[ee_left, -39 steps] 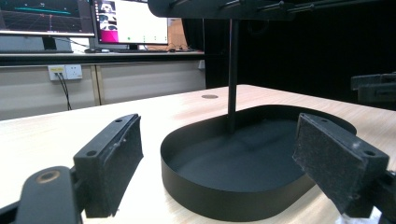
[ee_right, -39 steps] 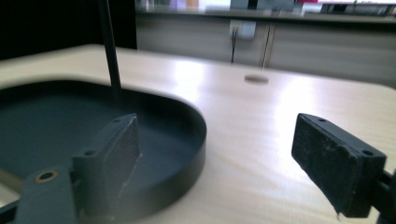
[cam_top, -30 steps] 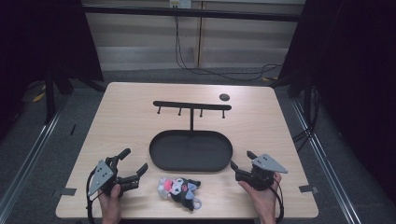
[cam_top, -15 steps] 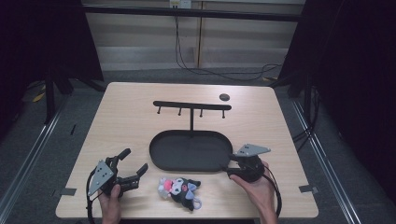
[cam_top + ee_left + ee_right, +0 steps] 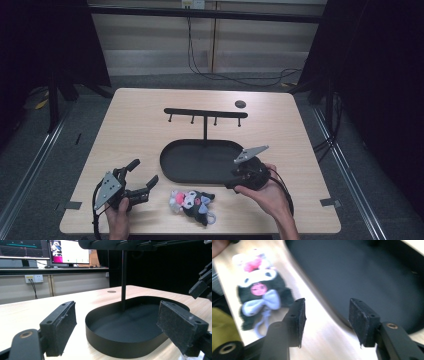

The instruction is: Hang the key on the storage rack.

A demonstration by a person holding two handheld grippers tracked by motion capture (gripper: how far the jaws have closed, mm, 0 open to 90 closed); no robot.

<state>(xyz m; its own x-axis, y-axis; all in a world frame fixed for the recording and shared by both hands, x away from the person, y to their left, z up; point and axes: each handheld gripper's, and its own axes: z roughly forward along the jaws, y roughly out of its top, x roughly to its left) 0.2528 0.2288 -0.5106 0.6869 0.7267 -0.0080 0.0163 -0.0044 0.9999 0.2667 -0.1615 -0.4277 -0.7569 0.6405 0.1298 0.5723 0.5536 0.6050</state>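
Along the near edge of the bench (image 5: 150, 125), a person's two hands each hold a gripper; the left gripper (image 5: 141, 176) sits at the near left, its jaws spread wide with nothing between them, pointing toward the middle of the bench; in the left gripper view its two padded jaws stand well apart and frame the black oval tray (image 5: 125, 340) ahead of them. Just right of that gripper, close to the front edge, lies a small plush toy (image 5: 192, 201), black and white with a pink patch, a pale bow and a short cord loop; it rests on the wood, apart from both grippers and outside the tray. To its right the right gripper (image 5: 231, 186) is tilted in the right hand (image 5: 267, 192), just at the tray's near right rim, its grey plate raised above it; in the right gripper view its jaws are parted with nothing held, the gap lying over bare wood and the tray's edge, the plush toy (image 5: 259, 295) off to the left of them. Beyond the hands the tray (image 5: 172, 165) lies flat at mid-bench; a thin post rises from its far side and carries a black crossbar (image 5: 205, 112) with small pegs hanging under it; farther still, near the far right of the bench, sits a small dark disc (image 5: 240, 104).
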